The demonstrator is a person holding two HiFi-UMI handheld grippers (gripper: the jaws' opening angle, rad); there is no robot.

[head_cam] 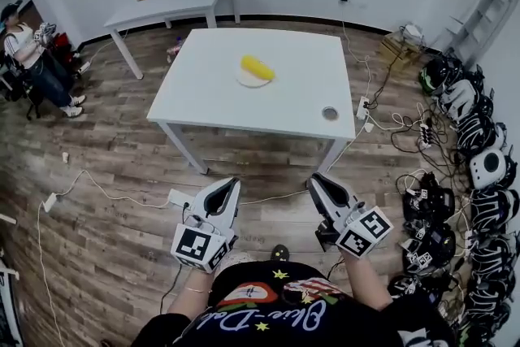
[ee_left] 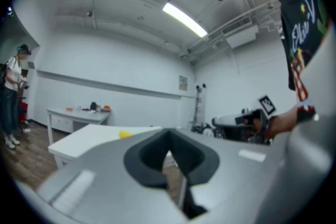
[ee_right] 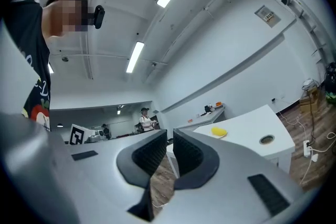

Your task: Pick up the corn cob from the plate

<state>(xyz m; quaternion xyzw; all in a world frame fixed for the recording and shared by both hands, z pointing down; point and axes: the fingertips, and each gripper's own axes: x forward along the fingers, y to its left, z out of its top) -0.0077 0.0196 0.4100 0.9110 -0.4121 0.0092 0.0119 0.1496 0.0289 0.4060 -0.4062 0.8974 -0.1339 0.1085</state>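
Head view of a person standing on a wood floor before a white table (head_cam: 203, 97), a gripper in each hand, both pointing level toward the table. The corn cob (head_cam: 257, 67), yellow, lies on a small white plate (head_cam: 248, 81) near the middle of the tabletop. It is well apart from both grippers and beyond the table's near edge. The left gripper (head_cam: 233, 184) is held over the floor short of that edge. In the left gripper view its dark pads meet at the tips and nothing is between them; the cob shows there as a small yellow shape left of the jaws. The right gripper (head_cam: 315, 180) is level with the left and likewise short of the table. Its ribbed pads are drawn together with only a thin slit between them, and it holds nothing. In the right gripper view the cob sits to the right of the jaws, far off on the tabletop. A round grommet (head_cam: 329, 113) is set in the table near its right front corner, closer to the right gripper than the cob is. Only open floor and bare tabletop lie between the grippers and the plate. A white cable (head_cam: 106, 193) trails across the floor to the left. A second table (head_cam: 175, 0) with small items stands by the far wall. Another person (head_cam: 32, 53) is at the left edge of the room. A row of black and white devices (head_cam: 479, 166) with tangled cords lines the right wall.
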